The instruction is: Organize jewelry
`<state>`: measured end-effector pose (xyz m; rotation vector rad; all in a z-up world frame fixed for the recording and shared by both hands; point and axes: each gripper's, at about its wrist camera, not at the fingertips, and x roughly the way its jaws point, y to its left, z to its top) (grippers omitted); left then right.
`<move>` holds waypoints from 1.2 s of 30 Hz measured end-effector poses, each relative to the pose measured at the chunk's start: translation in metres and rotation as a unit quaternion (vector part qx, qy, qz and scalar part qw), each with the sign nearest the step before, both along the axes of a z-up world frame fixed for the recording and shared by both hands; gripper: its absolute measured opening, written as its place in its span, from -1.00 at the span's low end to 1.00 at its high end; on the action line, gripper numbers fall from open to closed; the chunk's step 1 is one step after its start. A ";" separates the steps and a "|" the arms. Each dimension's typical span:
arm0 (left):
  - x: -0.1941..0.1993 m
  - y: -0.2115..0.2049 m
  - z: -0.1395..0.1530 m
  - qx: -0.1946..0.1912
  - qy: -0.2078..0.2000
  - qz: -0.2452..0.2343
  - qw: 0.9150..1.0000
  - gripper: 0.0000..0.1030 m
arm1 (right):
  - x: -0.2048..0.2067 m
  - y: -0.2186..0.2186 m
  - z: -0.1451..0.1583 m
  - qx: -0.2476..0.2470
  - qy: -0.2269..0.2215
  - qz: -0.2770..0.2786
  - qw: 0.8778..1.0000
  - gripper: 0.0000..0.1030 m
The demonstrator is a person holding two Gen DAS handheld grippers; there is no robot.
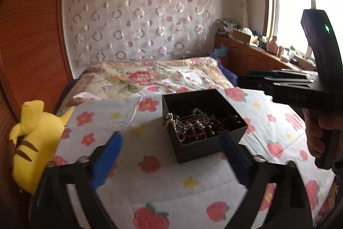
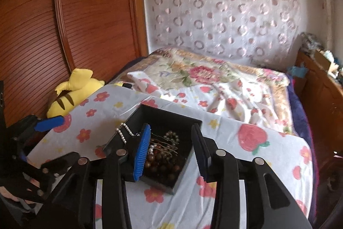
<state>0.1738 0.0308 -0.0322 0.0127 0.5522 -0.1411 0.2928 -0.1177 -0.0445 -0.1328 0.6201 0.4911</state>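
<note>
A black open box [image 1: 199, 149] stands on the strawberry-print cloth [image 1: 171, 186], filled with tangled jewelry [image 1: 199, 123]: dark wooden beads, thin chains and a red cord. A pearl strand [image 1: 169, 119] hangs over its left rim. My left gripper [image 1: 171, 157] is open wide just short of the box, nothing between its blue pads. In the right wrist view my right gripper [image 2: 171, 151] hovers over the box [image 2: 169, 119] with its jaws apart, the beads [image 2: 163, 161] showing between them and the pearl strand [image 2: 124, 132] to the left. The pads press on nothing.
A yellow plush toy [image 1: 34, 143] lies at the cloth's left edge against the wooden wardrobe [image 2: 75, 14]. A floral quilt [image 2: 193, 74] covers the bed behind. A cluttered wooden cabinet [image 1: 257, 57] runs under the window on the right. A hand [image 1: 317, 132] holds the right gripper's handle.
</note>
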 end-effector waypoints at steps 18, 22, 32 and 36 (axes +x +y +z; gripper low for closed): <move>-0.094 -0.008 0.017 0.014 -0.042 0.036 0.998 0.86 | -0.159 -0.050 -0.008 0.047 -0.082 -0.080 0.992 0.89; -0.104 -0.009 0.017 0.012 -0.047 0.036 0.998 0.86 | -0.176 -0.057 -0.012 0.059 -0.085 -0.097 0.990 0.95; -0.119 -0.014 0.016 0.012 -0.047 0.034 0.998 0.86 | -0.193 -0.059 -0.018 0.052 -0.095 -0.122 0.987 0.95; -0.125 -0.017 0.016 0.013 -0.048 0.035 0.998 0.86 | -0.193 -0.060 -0.020 0.054 -0.096 -0.124 0.986 0.95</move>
